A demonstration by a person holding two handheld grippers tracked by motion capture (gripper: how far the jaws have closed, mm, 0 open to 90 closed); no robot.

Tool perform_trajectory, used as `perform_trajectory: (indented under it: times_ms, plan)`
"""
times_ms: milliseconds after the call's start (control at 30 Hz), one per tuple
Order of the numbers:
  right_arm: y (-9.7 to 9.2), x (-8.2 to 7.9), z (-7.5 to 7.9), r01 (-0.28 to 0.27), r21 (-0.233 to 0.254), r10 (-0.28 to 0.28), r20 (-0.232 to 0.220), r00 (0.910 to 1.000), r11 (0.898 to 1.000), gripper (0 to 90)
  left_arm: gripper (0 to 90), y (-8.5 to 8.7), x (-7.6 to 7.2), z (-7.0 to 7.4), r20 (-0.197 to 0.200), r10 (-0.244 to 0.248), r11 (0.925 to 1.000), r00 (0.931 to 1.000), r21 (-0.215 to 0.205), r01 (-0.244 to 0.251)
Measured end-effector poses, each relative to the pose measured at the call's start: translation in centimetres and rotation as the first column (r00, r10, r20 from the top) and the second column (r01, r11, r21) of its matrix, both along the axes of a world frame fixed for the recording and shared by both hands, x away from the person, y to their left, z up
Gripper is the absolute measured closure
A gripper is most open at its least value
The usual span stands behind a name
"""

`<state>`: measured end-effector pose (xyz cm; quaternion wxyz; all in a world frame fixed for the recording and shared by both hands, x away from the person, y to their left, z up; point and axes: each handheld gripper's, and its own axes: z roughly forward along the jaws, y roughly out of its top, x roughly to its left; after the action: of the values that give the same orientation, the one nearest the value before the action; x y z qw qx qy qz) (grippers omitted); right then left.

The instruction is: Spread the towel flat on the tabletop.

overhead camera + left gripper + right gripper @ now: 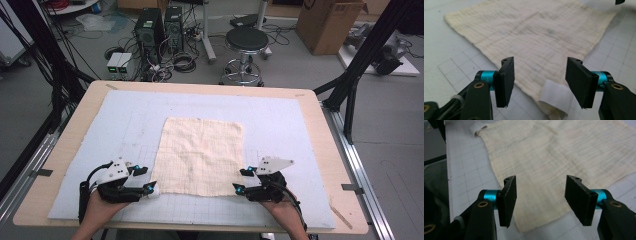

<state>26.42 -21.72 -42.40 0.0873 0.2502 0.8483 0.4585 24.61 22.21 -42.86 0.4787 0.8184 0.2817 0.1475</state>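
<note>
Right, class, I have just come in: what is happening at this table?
A person sits at a table covered by a white gridded mat, holding a two-jaw tool in each hand. A cream cloth lies flat and spread out on the mat. The left tool is at the cloth's near left corner, where a white tag sits between its open jaws. The right tool is at the near right corner, jaws open too. Neither grips the cloth yet; both look poised to take a corner.

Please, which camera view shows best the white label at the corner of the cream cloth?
The left gripper view: the white label lies close and large between the open left claw, on the cream cloth corner. In the high view it is a tiny white patch; in the right gripper view, a small curl far off.
</note>
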Motion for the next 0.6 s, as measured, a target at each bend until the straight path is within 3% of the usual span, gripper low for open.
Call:
perform_trajectory:
  times_ms: [100,200,267,433,600]
  plan:
    - [0.1,-0.4,-0.3,-0.016,-0.001,0.016,-0.025,0.9996,1.0,42.6,41.2,-0.3,0.2,-0.4,-0.015,-0.032,0.9991,0.9994,0.03,0.032]
    - [0.4,-0.5,-0.7,-0.061,-0.009,0.061,-0.041,0.9973,0.998,44.9,43.9,-0.8,0.4,-1.0,-0.059,-0.071,0.9951,0.9957,0.065,0.075]
    - [0.6,-0.5,-0.8,-0.078,-0.039,0.076,-0.046,0.996,0.996,48.8,48.8,-1.0,0.4,-1.1,-0.074,-0.104,0.9916,0.9919,0.069,0.109]
    - [0.9,-0.4,-1.3,-0.115,-0.073,0.109,-0.081,0.9907,0.991,57.0,58.0,-1.1,0.7,-1.5,-0.13,-0.128,0.9865,0.9832,0.085,0.14]
    - [1.1,-0.1,-1.6,-0.119,-0.118,0.108,-0.095,0.9896,0.986,63.2,62.9,-1.1,0.8,-1.6,-0.129,-0.133,0.985,0.9827,0.093,0.145]
